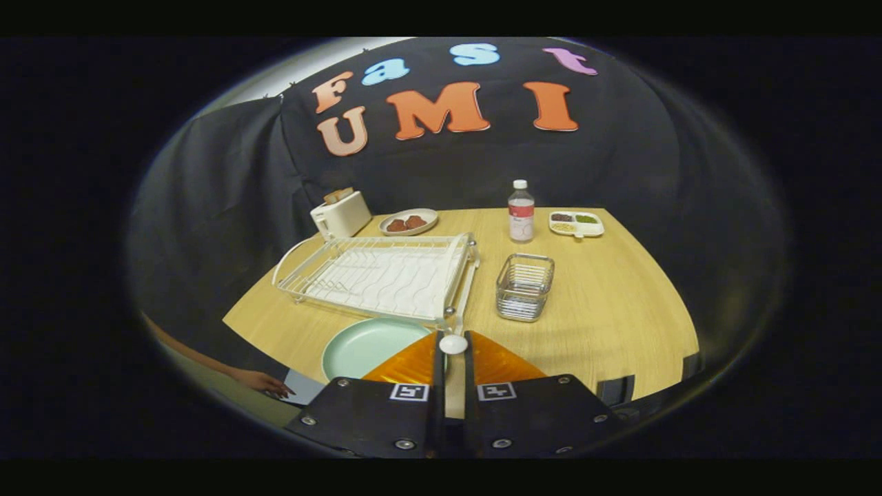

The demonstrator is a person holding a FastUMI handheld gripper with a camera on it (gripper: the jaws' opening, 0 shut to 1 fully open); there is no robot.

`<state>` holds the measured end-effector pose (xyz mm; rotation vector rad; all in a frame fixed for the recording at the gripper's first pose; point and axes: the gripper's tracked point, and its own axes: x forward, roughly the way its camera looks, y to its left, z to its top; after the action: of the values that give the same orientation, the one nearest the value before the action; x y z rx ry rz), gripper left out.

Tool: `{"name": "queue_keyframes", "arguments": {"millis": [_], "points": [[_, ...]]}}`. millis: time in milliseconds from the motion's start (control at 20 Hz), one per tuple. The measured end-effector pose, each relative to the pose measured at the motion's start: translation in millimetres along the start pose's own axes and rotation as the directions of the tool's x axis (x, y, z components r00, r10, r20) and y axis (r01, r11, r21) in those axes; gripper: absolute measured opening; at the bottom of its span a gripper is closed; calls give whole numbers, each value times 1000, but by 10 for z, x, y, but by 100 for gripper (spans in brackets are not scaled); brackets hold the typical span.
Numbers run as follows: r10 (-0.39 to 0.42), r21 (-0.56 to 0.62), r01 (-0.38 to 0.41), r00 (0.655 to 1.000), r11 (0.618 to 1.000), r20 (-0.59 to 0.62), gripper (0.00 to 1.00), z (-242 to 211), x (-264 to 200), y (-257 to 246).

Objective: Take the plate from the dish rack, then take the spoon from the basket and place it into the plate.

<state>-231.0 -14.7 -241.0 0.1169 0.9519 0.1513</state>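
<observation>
Between the nearly closed fingers of the hand-held gripper (pixel 453 351), a white spoon (pixel 453 344) is pinched. The mint plate (pixel 365 346) is seen at 10 o'clock, on the table (pixel 613 324). The dish rack (pixel 379 275) lies beyond at 11, the wire basket (pixel 524 286) at 1.

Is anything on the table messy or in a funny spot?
Nothing is spilled or broken. The claw is shut on the white spoon, holding it just above the rim of the green plate, which lies flat on the table in front of the dish rack. The wire basket and bottle stand upright.
</observation>
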Motion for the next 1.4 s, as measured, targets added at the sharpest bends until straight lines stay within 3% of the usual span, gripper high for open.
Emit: {"name": "queue_keyframes", "arguments": {"millis": [300,950,1400], "points": [[117,-49,-118,993,992,-26,11,-40,181,379],[251,-134,-255,967,958,-49,12,-204,636,837],[190,-2,-191,974,982,-126,23,-519,691,525]]}}
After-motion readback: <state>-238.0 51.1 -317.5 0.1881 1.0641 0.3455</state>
